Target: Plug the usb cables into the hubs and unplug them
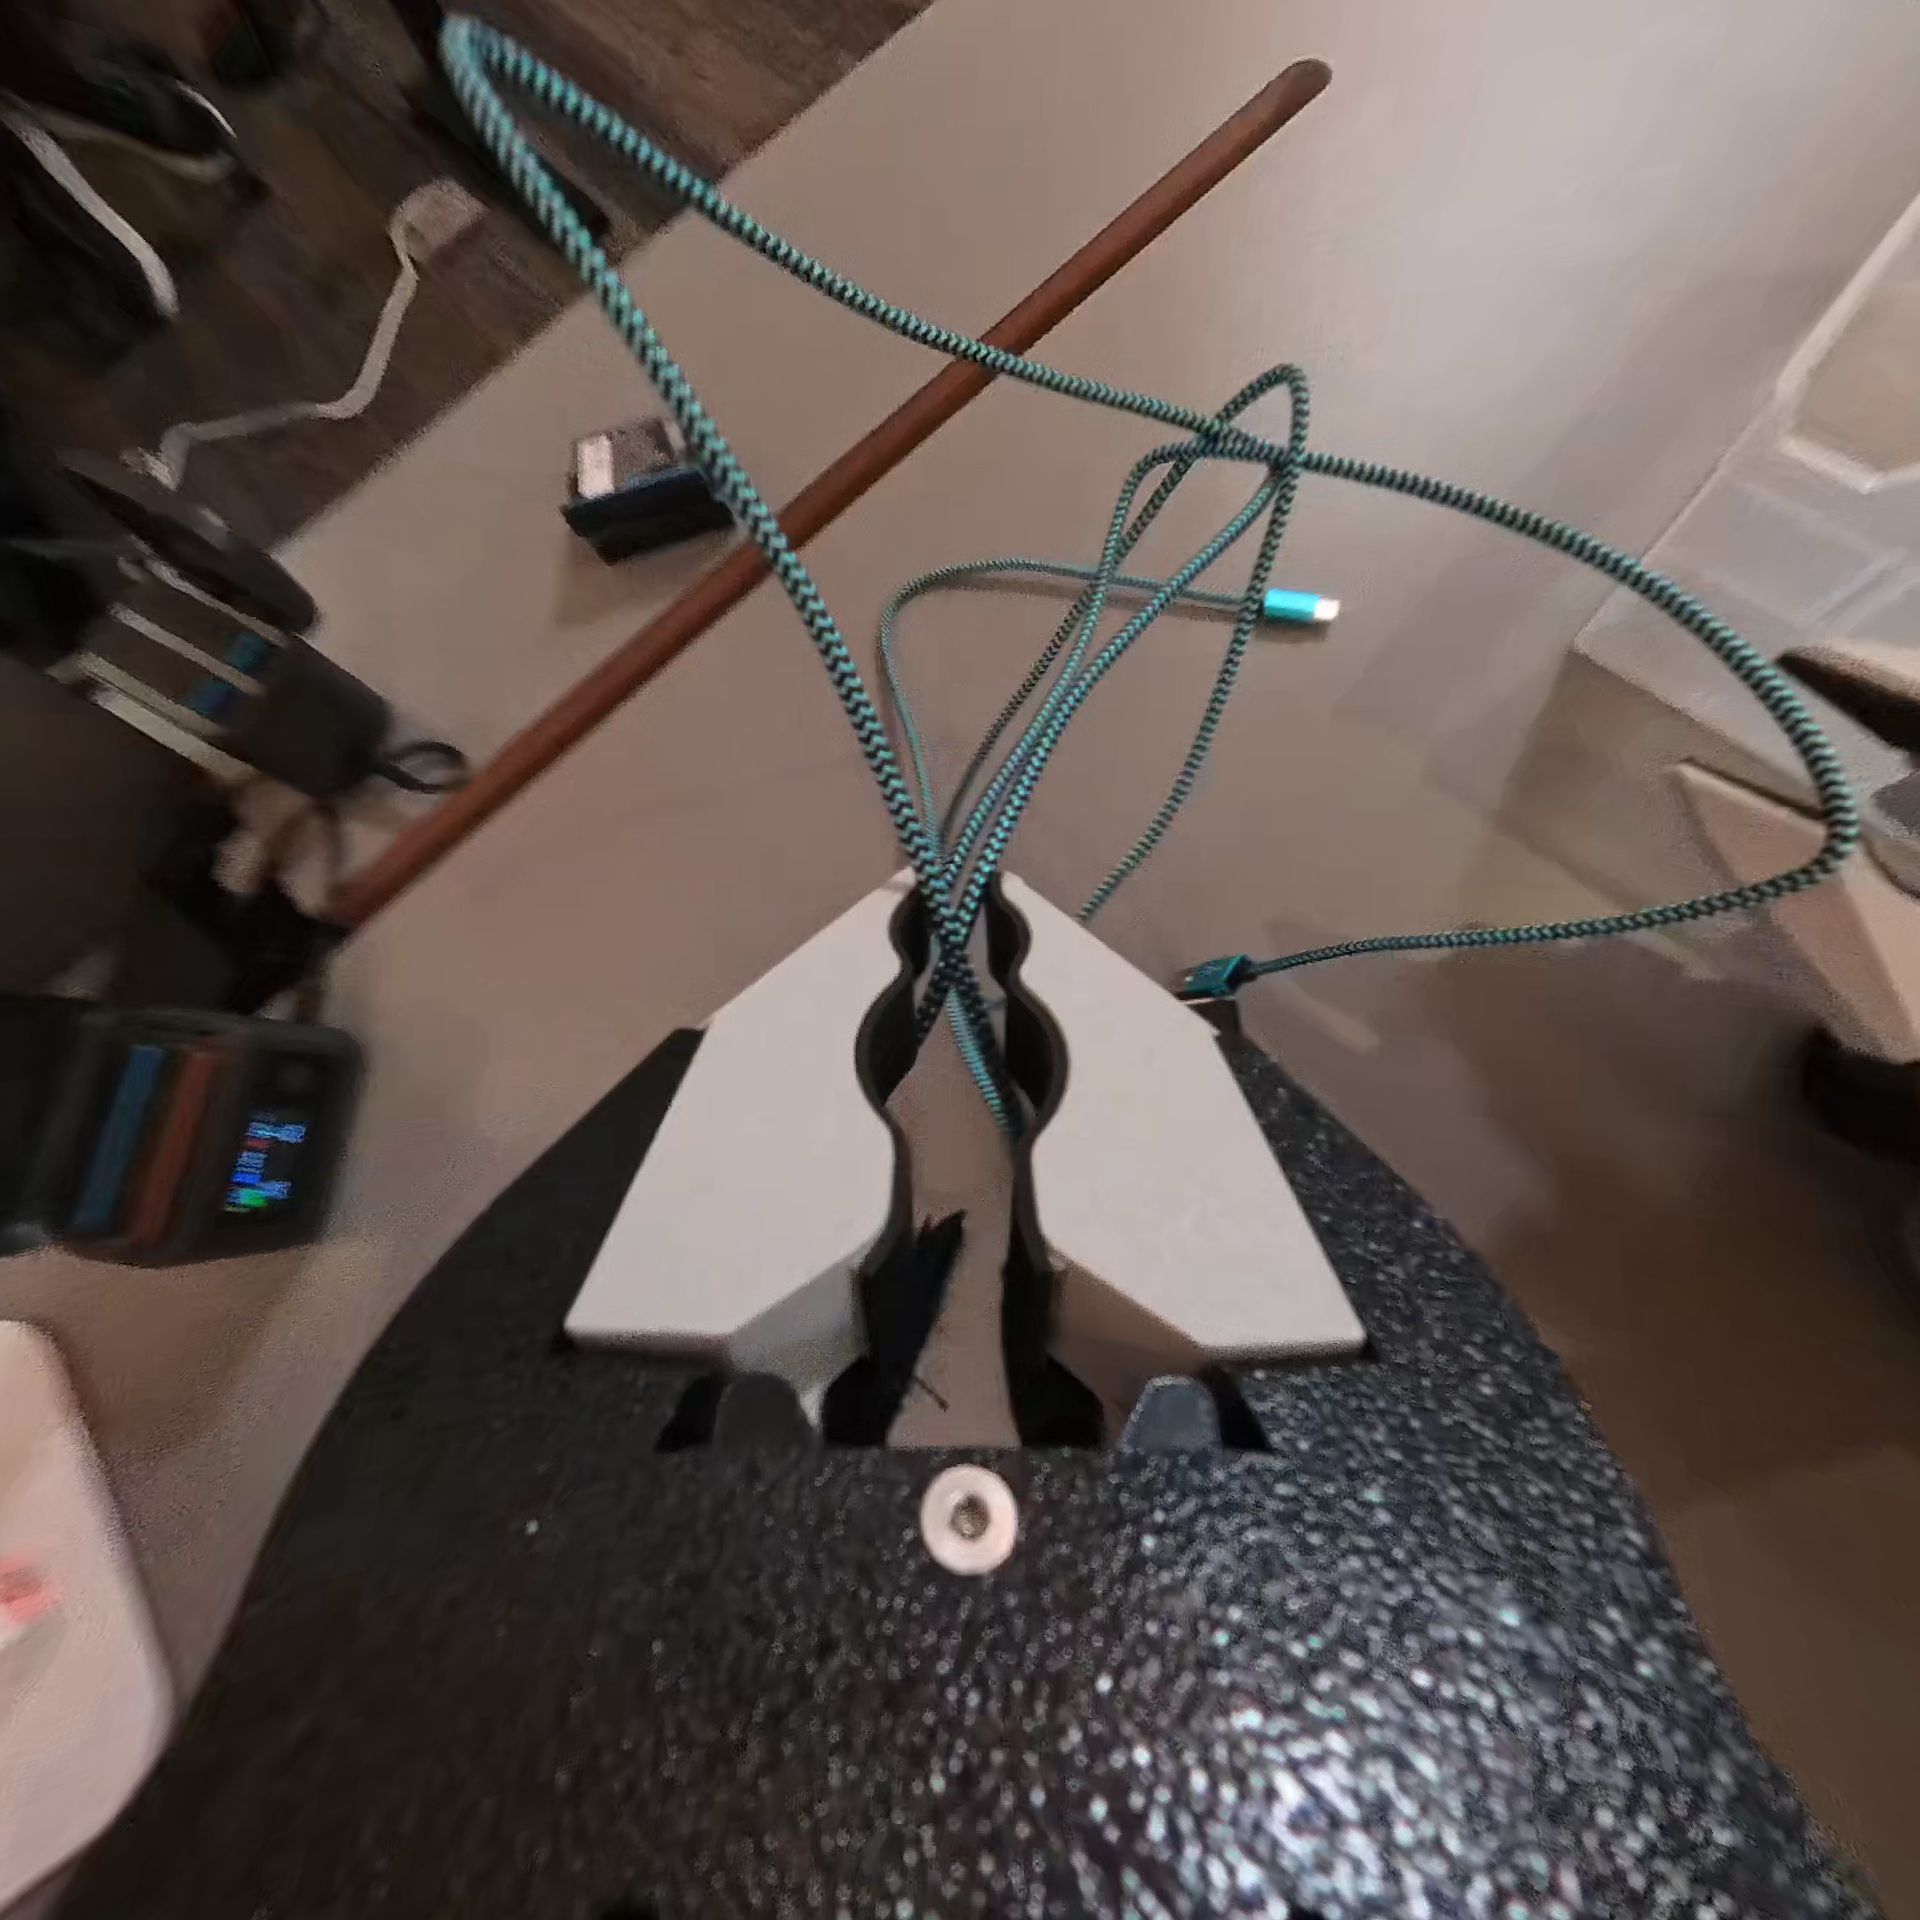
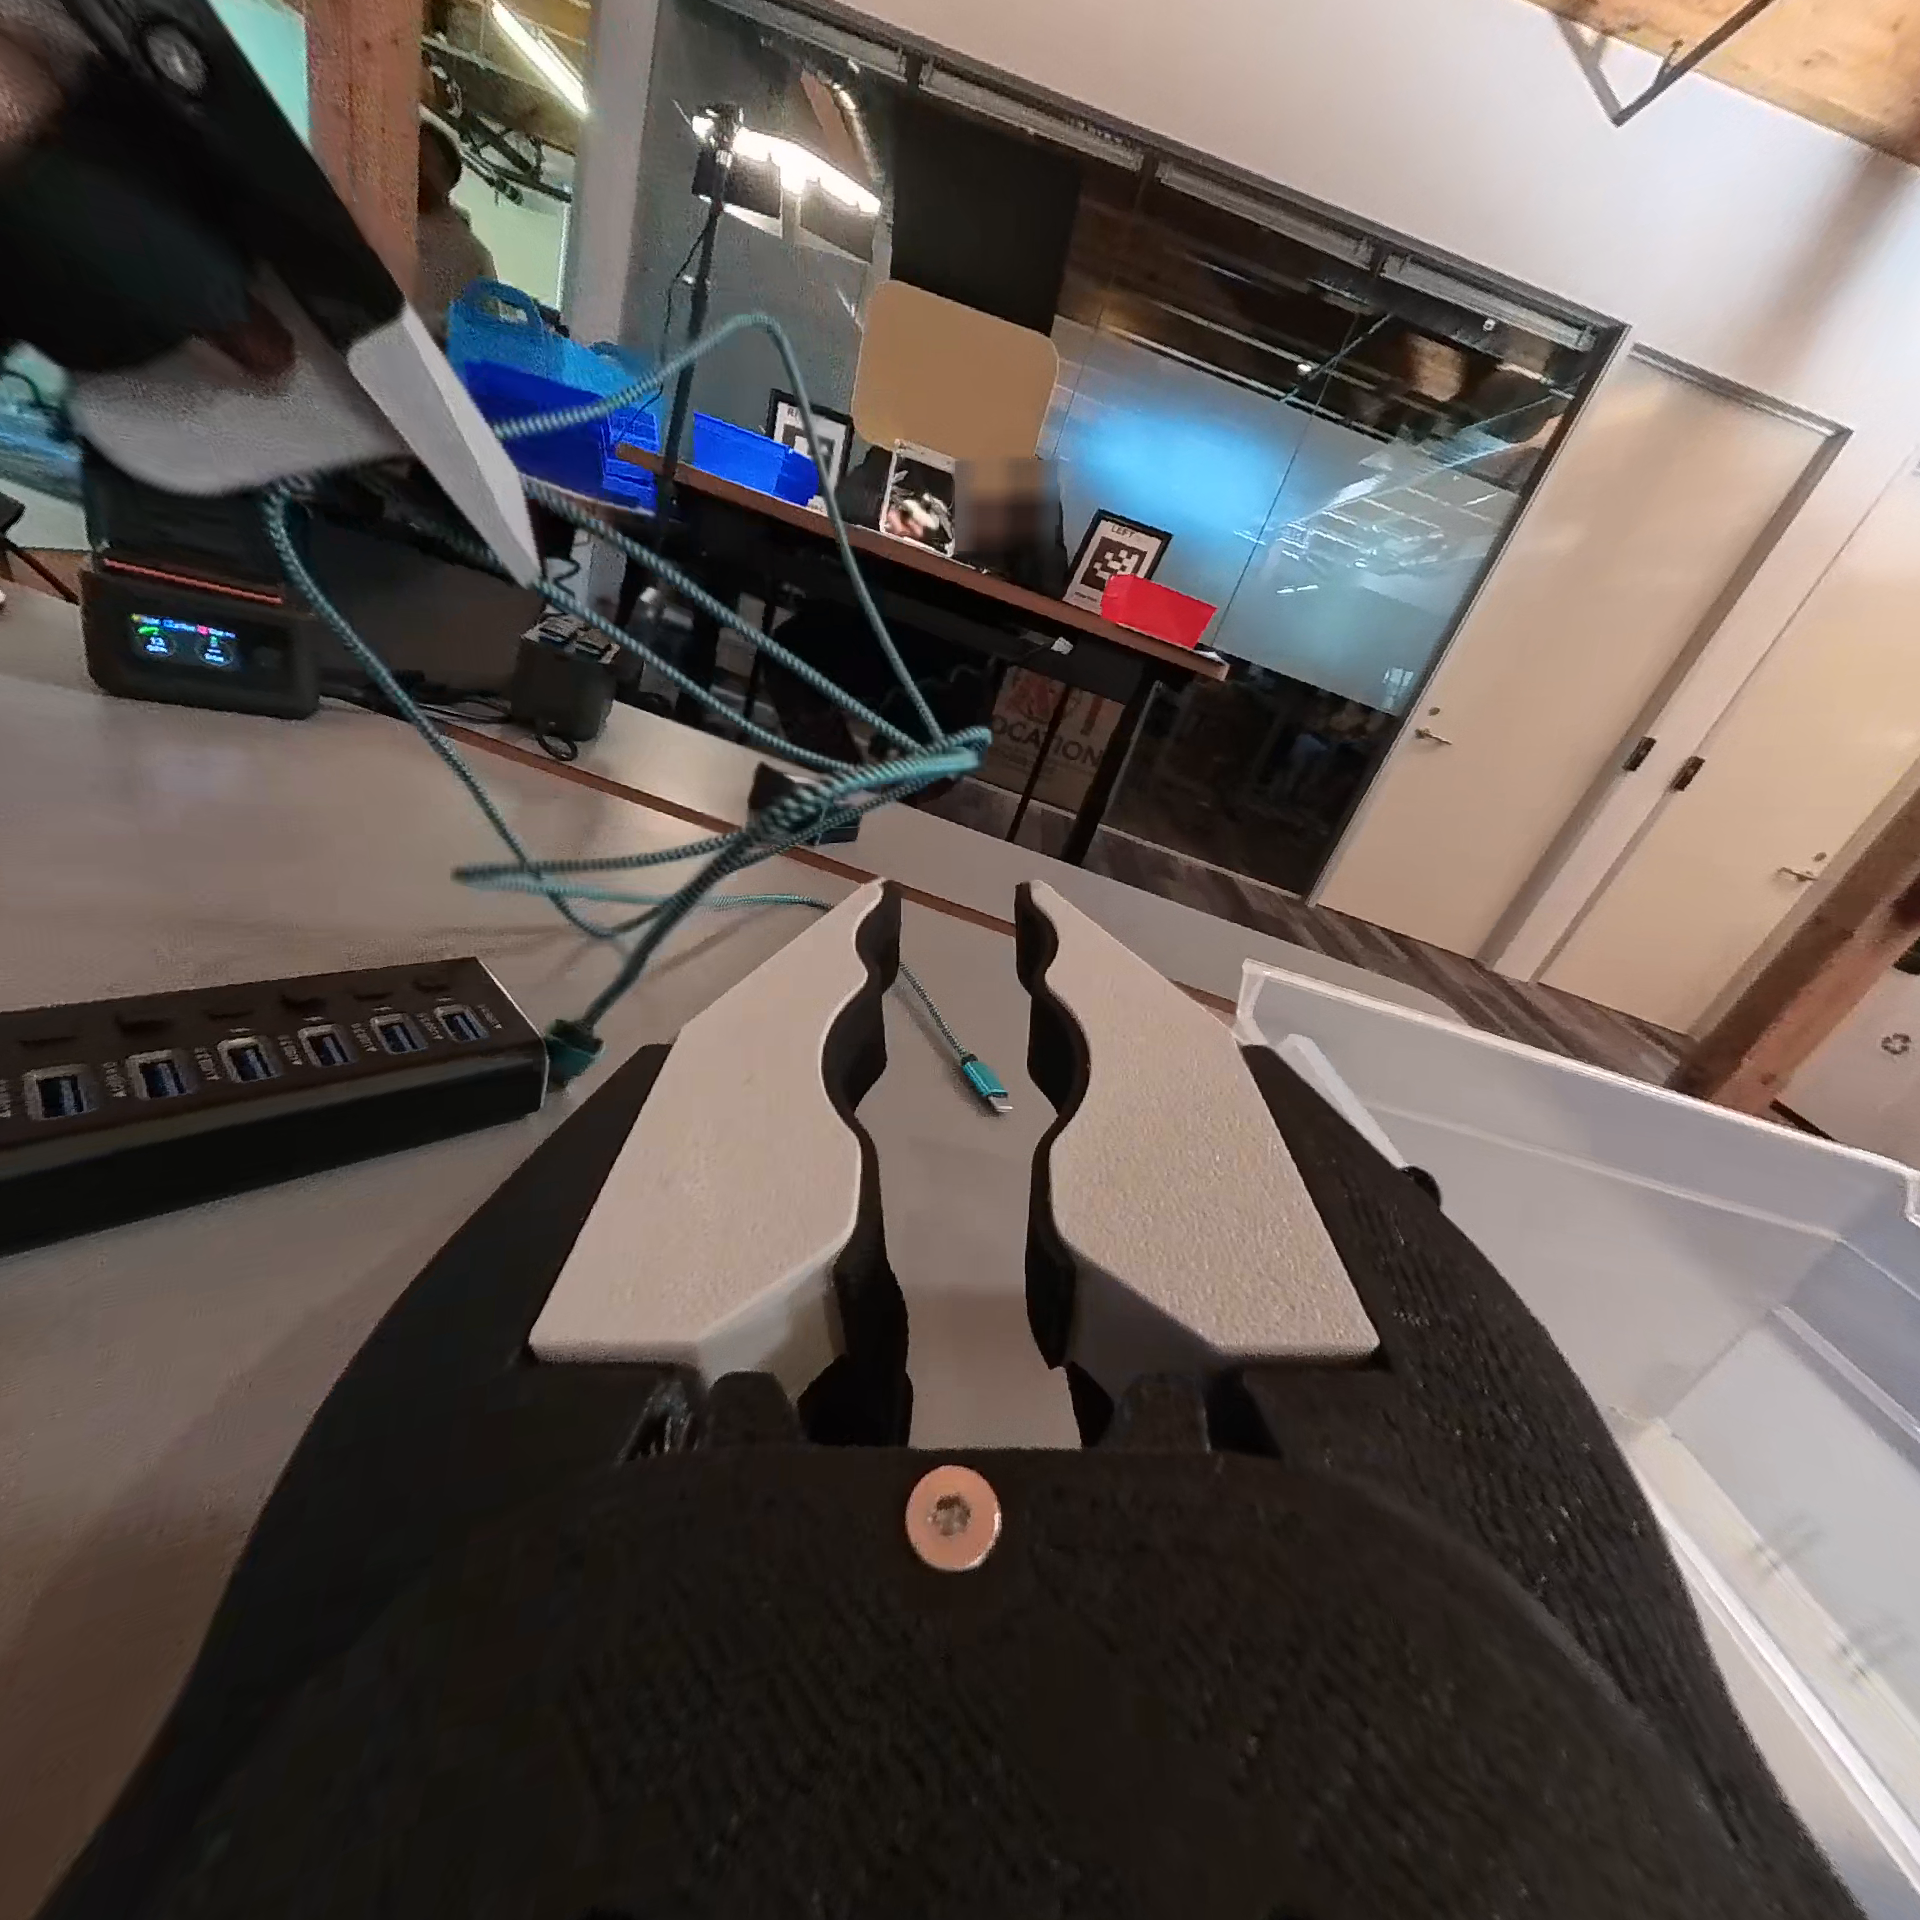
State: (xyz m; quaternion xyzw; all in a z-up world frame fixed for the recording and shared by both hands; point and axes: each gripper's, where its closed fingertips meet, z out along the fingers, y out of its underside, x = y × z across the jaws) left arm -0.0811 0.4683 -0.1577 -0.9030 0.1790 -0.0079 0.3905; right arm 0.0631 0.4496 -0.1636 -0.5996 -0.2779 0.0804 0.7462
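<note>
While the left gripper [image 1: 951, 894] is lifted above the table with its jaws pinched onto a bundle of teal braided cable strands [image 1: 935, 935], the loops hang forward and to both sides of it. One teal plug [image 1: 1210, 977] dangles just right of its fingertips; a second plug [image 1: 1299, 606] lies on the table farther ahead.

From the right wrist view, the black USB hub [image 2: 260, 1081] sits forward-left of the right gripper [image 2: 956, 904], long axis running left to right, ports facing the camera. That gripper is empty, jaws apart, framing a small plug [image 2: 985, 1081] lying straight ahead between its fingers, its cable running away. The right gripper looks nearer to this plug. A clear bin [image 2: 1558, 1132] sits right. The hub's left end is cut off, and which strand ends where is unclear.
</note>
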